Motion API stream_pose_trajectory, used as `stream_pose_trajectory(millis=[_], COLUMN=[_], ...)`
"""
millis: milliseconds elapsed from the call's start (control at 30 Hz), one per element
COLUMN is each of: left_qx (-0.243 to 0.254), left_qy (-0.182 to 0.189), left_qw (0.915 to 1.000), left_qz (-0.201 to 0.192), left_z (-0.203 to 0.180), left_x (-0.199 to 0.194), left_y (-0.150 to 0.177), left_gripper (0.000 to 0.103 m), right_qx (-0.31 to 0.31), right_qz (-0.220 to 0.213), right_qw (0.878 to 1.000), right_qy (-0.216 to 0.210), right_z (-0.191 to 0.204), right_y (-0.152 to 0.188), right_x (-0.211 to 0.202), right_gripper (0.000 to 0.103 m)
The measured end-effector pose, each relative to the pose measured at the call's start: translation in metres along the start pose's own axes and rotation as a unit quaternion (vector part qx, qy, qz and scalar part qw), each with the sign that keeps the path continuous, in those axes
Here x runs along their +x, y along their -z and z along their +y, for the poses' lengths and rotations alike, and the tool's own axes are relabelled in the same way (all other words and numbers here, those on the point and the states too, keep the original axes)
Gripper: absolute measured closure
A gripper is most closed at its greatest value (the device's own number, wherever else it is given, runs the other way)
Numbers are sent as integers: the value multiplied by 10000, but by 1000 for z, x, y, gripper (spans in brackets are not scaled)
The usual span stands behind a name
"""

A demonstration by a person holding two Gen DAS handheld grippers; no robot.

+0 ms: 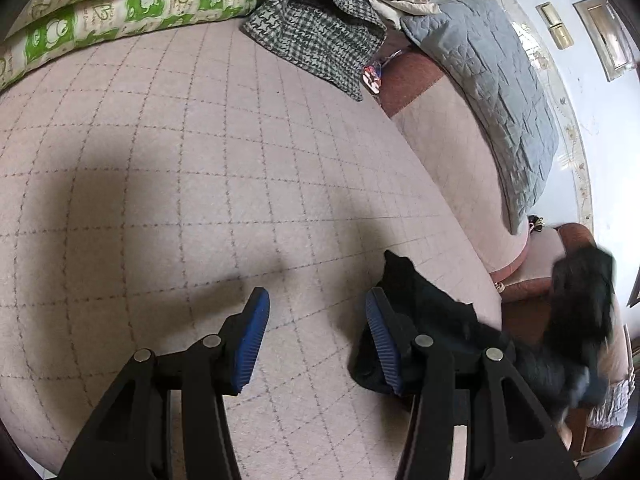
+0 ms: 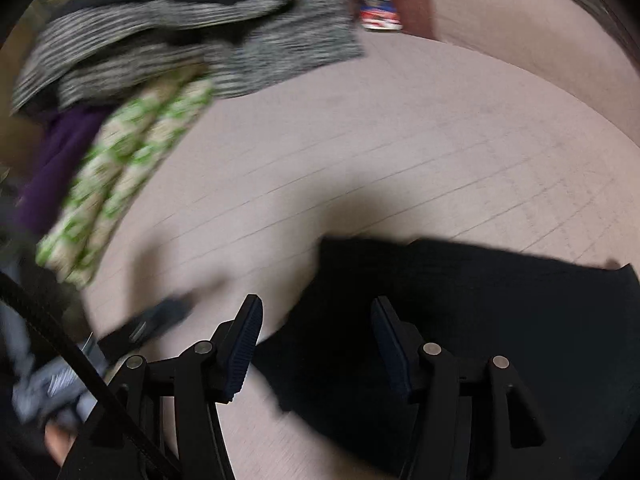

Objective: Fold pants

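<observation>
The black pants (image 1: 432, 312) lie crumpled on the pink quilted bed cover (image 1: 200, 160), just behind and to the right of my left gripper's right finger. My left gripper (image 1: 318, 312) is open and empty over the bare cover. In the blurred right wrist view the pants (image 2: 460, 300) spread as a dark sheet under and beyond my right gripper (image 2: 316, 320), which is open with nothing between its pads. A dark blurred shape (image 1: 580, 320) hangs at the right edge of the left wrist view; I cannot tell what it is.
A folded green-and-cream quilt (image 1: 120, 12) and a houndstooth garment (image 1: 320, 36) lie at the far side of the bed. A grey quilted pillow (image 1: 492, 88) rests along the right edge. The quilt (image 2: 128, 168) and houndstooth (image 2: 200, 52) also show in the right wrist view.
</observation>
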State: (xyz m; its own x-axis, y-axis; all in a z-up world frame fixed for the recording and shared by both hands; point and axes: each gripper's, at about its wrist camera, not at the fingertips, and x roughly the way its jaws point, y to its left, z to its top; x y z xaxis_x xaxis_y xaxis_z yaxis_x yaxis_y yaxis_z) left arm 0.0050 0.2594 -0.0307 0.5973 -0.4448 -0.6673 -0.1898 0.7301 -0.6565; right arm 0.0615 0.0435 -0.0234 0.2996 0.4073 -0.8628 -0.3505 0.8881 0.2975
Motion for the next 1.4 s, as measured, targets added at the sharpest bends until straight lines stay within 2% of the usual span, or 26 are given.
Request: stream_pose_trajectory(millis=[67, 200, 233, 267, 333, 433, 500, 567, 633, 700, 733, 767, 833, 867, 933, 967, 1000, 1067, 1100, 1200, 1233, 1300, 1333, 1400], left_qx=[84, 275, 295, 304, 246, 165, 254, 540, 950, 1492, 1773, 2116, 2491, 2706, 2905, 2804, 2639, 2110, 1804, 746, 469, 109, -72, -355], left_qy=[-7, -85, -116, -155, -189, -168, -100, 9, 100, -39, -228, -526, -873, -1177, -1735, -1967, -2063, -2521, -2550, -2023, -1854, -1579, -1405, -1092], left_qw=[10000, 9996, 9995, 9994, 9995, 9997, 9996, 9985, 9954, 9888, 9839, 9759, 9643, 9549, 9404, 9392, 9421, 9442, 9496, 9757, 9802, 9855, 9881, 9915], left_qz=[-2, 29, 31, 24, -6, -36, -51, -37, -4, 22, 30, 60, 210, 329, 351, 242, 133, -178, -250, -399, -512, -619, -616, -609], left_z=[-6, -16, -16, -15, -10, -5, -10, -25, -44, -67, -76, -87, -98, -102, -103, -97, -90, -68, -56, -15, -5, 10, 17, 30], left_x=[2, 6, 6, 7, 5, 3, 4, 7, 12, 20, 26, 36, 54, 67, 81, 82, 78, 67, 61, 33, 22, 6, 0, -11], left_y=[1, 5, 6, 7, 6, 5, 6, 10, 18, 28, 33, 40, 47, 51, 51, 45, 37, 14, 4, -19, -22, -23, -22, -20], left_gripper=[54, 54, 54, 54, 54, 54, 54, 54, 54, 51, 51, 51, 51, 51, 50, 49, 49, 50, 50, 50, 50, 50, 50, 50], right_qx=[-306, -696, -643, -518, -27, 764, 1357, 1693, 1791, 1910, 1947, 1969, 1969, 1958, 1886, 1851, 1795, 1681, 1571, 1348, 1310, 1335, 1331, 1375], right_qz=[28, 114, 159, 214, 85, -360, -622, -737, -794, -784, -782, -786, -782, -771, -738, -723, -687, -540, -367, 83, 344, 630, 538, 281], right_qw=[9995, 9941, 9925, 9919, 9964, 9964, 9879, 9814, 9798, 9776, 9767, 9761, 9761, 9763, 9779, 9785, 9794, 9811, 9832, 9870, 9868, 9856, 9863, 9839], right_qy=[37, 822, 1026, 1139, 838, 68, -429, -532, -395, -413, -447, -469, -486, -499, -529, -551, -626, -786, -854, -866, -889, -822, -807, -1108], right_z=[14, 27, 25, 19, 2, -32, -60, -81, -96, -105, -109, -115, -115, -115, -111, -109, -104, -94, -83, -62, -55, -48, -46, -44], right_y=[12, 22, 20, 18, 16, 17, 23, 28, 34, 38, 40, 40, 38, 37, 36, 36, 33, 29, 25, 19, 18, 17, 15, 7], right_x=[1, 26, 33, 36, 24, -11, -32, -44, -51, -52, -53, -54, -52, -53, -53, -53, -51, -43, -32, 1, 19, 39, 35, 20], right_gripper=[33, 35, 58, 69, 80, 84, 85, 85, 85, 85, 85, 85, 85, 85, 85, 85, 85, 85, 84, 77, 64, 58, 51, 41])
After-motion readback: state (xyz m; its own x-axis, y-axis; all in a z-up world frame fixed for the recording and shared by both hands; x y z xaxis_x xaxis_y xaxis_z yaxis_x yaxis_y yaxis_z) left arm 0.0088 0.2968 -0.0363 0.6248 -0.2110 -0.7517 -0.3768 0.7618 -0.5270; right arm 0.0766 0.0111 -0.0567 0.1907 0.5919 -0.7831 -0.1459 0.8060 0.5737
